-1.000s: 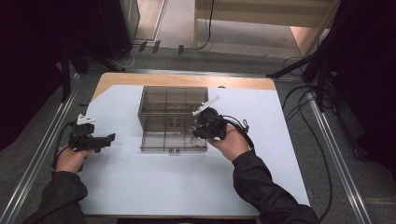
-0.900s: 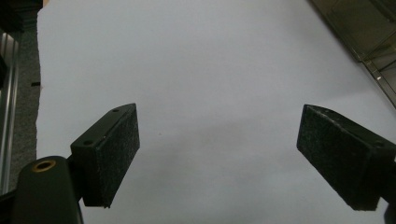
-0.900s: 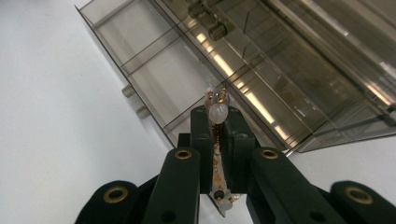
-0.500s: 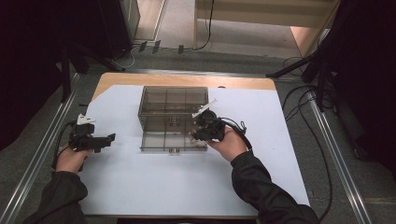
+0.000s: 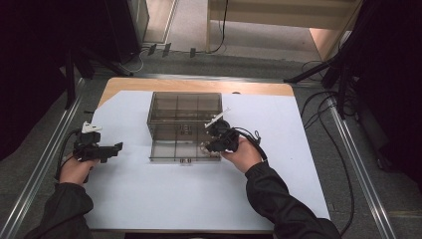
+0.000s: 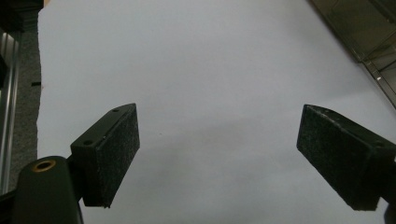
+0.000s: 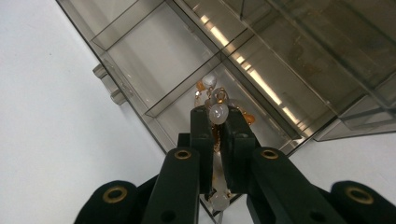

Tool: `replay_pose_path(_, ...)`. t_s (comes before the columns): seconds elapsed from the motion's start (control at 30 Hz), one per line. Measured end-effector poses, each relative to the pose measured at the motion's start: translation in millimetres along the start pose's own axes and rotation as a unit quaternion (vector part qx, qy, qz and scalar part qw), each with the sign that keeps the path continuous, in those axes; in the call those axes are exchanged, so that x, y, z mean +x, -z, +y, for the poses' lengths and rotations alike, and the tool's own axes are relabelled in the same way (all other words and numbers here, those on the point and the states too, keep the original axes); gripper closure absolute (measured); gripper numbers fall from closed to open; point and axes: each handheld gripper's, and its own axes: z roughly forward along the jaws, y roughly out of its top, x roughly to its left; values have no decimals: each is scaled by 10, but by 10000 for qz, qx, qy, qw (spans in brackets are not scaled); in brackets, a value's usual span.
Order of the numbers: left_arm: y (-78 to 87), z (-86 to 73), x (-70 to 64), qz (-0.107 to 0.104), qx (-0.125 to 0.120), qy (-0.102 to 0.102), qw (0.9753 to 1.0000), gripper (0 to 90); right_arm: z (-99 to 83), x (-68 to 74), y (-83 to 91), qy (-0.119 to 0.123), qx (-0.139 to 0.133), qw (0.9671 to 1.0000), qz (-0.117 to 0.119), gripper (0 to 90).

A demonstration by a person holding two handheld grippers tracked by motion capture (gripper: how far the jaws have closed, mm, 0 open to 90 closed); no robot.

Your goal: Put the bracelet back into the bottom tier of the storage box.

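While claw-pinched, perhaps beads (image 7: 218,112) over organizer (image 7: 154,60)

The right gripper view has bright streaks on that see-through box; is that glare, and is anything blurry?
Right gripper view: yes, light glints off the clear box dividers; the beaded strand is slightly soft. Left gripper view: evenly lit white sheet, sharp pads.

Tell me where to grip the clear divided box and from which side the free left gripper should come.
Grip the near-left wall of the divided box at its rim. The left gripper lies open on the white sheet, aimed at that side. The walls look thin and upright, so one jaw probably fits inside a compartment, one outside. The right gripper, shut on the bead string, occupies the near-right corner.
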Motion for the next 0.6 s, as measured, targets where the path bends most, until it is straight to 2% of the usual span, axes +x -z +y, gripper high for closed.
replay_pose_path(0.6, -2, -1, 0, -3, 0, 3, 10000, 143, -33, -55, -121, -42, 224, 9997, 3, 856)
